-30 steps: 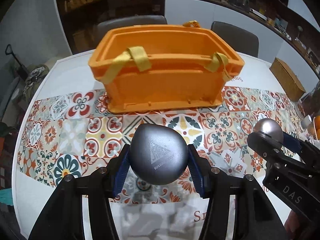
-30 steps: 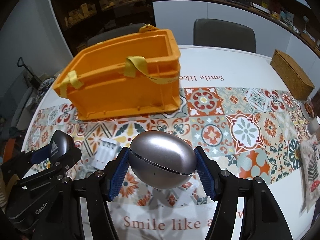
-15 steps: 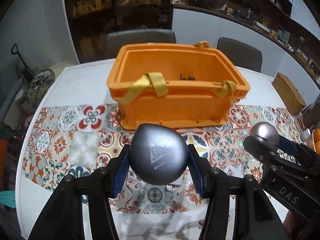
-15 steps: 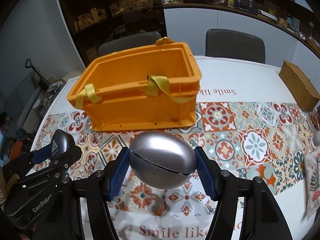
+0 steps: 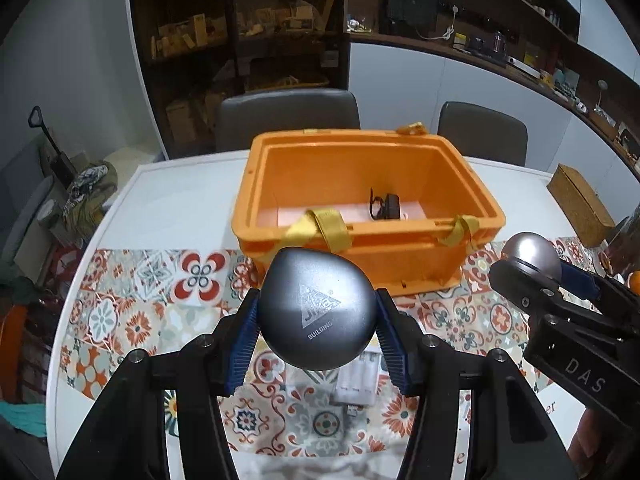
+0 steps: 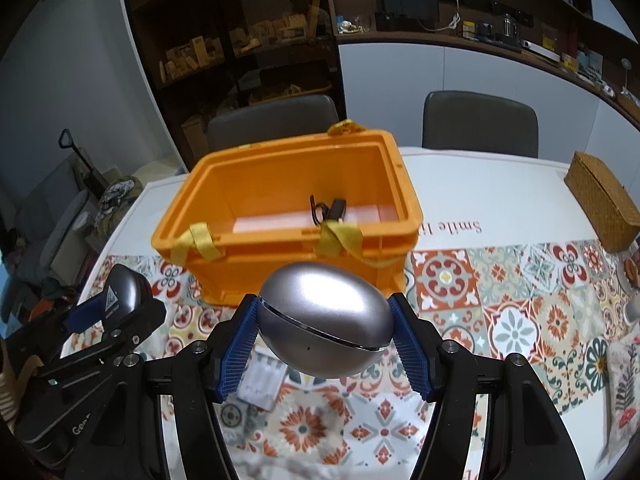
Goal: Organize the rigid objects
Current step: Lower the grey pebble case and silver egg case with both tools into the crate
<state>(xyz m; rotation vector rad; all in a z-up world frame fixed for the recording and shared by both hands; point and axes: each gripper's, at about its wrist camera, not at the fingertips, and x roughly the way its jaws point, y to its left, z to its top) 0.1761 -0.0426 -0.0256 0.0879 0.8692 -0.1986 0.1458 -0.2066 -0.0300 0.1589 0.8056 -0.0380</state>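
Orange crate (image 5: 360, 256) holds one thing — black adapter (image 5: 389, 206).

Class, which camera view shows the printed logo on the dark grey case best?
The left wrist view: the dark grey case faces the camera between the left gripper's pads, its triangle logo plain. The right wrist view shows it small, at the left edge, logo foreshortened.
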